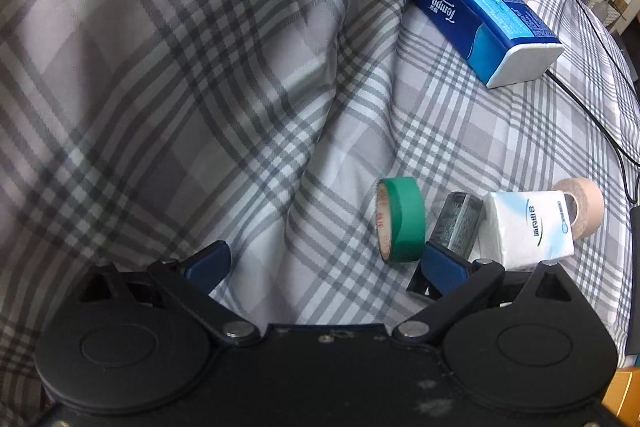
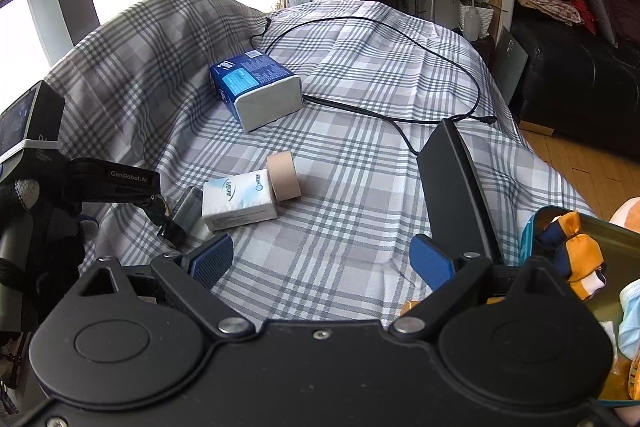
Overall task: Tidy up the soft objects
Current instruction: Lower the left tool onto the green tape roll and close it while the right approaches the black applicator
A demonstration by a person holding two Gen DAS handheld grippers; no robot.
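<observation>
plaid cloth [image 2: 360, 187] lies bare between white tissue pack [image 2: 238, 201] and black slab [image 2: 452, 179].

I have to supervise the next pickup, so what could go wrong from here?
The green tape roll stands on edge on the sloping plaid cloth beside the open left gripper; a nudge could send it rolling. The white tissue pack touches the beige tape roll, so lifting it may shift that roll. The black cable could snag.
</observation>
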